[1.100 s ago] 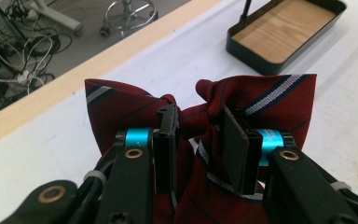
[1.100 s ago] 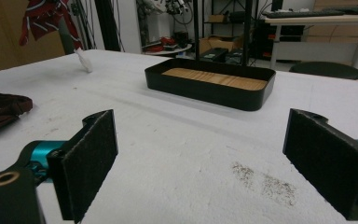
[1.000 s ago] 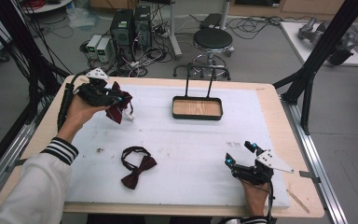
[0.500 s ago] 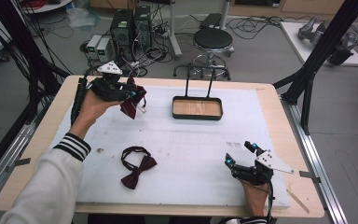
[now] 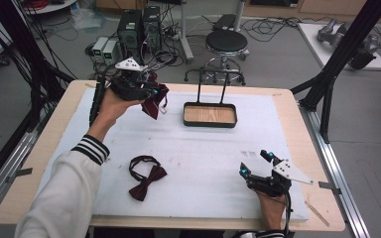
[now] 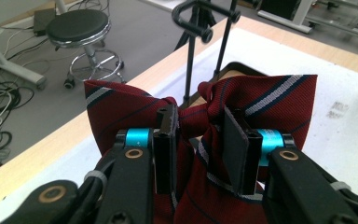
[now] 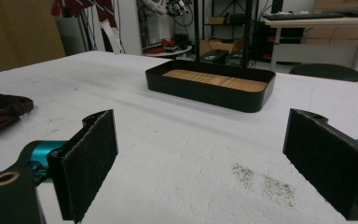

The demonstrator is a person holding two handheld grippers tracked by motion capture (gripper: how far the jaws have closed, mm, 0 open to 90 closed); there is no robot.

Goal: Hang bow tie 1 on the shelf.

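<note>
Striped bow tie [image 5: 155, 100] hangs clamped in the left hand-held gripper [image 5: 151, 92] at upper left, short of the tray [image 5: 210, 122], probably its goal. Second bow tie [image 5: 146, 177] lies on the bench [image 5: 203, 158]; right hand-held gripper [image 5: 256, 164] rests with jaws apart.

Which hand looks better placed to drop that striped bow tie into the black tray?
Left. The left gripper already clamps the striped bow tie in the air beside the tray. The right gripper sits open and empty at the near table edge.

Wood table [image 5: 297, 106] w/ white mat [image 5: 198, 163]; on it: maroon bow tie [image 5: 146, 177], black tray [image 5: 210, 115].
</note>
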